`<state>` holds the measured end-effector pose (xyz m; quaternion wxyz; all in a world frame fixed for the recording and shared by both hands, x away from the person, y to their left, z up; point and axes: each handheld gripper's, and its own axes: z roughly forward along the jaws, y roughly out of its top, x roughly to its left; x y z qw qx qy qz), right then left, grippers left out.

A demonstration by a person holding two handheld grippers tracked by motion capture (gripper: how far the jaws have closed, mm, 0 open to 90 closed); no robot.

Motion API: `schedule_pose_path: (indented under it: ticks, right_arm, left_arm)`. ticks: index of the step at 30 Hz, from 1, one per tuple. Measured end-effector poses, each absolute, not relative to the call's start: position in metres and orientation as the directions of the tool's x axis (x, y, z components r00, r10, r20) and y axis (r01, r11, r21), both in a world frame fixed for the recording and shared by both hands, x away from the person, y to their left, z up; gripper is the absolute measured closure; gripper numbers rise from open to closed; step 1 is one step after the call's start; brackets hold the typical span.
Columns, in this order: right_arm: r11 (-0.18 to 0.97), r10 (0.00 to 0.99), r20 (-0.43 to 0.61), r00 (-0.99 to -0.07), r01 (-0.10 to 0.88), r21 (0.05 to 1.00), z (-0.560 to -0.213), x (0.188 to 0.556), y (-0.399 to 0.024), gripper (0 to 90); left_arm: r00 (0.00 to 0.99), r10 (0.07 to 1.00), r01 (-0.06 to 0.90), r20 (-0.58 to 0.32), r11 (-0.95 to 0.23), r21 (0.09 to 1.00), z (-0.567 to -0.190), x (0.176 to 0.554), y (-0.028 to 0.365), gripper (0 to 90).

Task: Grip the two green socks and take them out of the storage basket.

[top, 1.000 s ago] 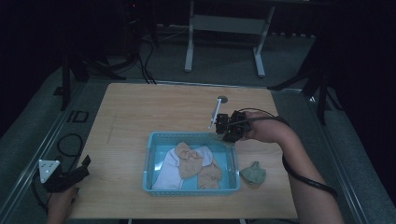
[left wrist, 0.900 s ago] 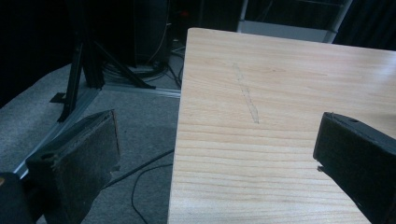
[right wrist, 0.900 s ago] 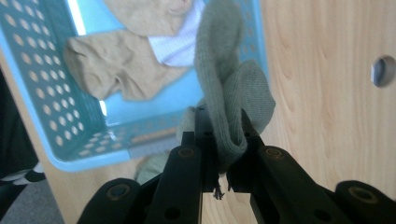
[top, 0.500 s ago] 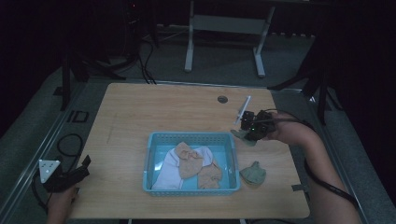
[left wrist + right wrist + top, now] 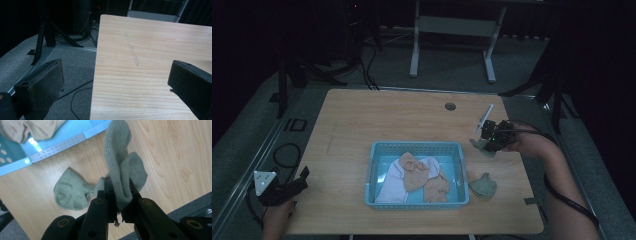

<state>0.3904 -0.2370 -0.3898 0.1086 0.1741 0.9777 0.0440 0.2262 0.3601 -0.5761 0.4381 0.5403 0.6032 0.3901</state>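
My right gripper (image 5: 490, 141) (image 5: 119, 192) is shut on a grey-green sock (image 5: 120, 167) (image 5: 480, 145), which hangs from its jaws just right of the blue basket (image 5: 379, 148) (image 5: 57, 148). A second grey-green sock (image 5: 482, 185) (image 5: 71, 192) lies bunched on the table near the basket's front right corner. Inside the basket lie beige socks (image 5: 414, 170) and a pale cloth (image 5: 393, 186). My left gripper (image 5: 296, 181) (image 5: 115, 82) stands open at the table's front left corner, with nothing between its jaws.
The wooden table (image 5: 377, 120) has a small round hole (image 5: 450, 106) near its far edge. Cables (image 5: 282, 152) lie on the grey floor to the left. A metal stand (image 5: 452, 30) rises beyond the table.
My right gripper has moved from near the round hole to the right and toward the person, carrying the sock. The left gripper has stayed still.
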Motion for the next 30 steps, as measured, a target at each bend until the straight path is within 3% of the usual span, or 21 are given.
schedule_pose_path:
  ticks: [30]
  right_arm:
    - [0.89, 0.455, -0.123, -0.882, 0.444, 0.108, -0.494, 0.432, -0.24, 83.8]
  left_arm:
    - [-0.029, 0.994, 0.31, -0.103, 0.107, 0.945, -0.576, 0.226, 0.36, 0.7]
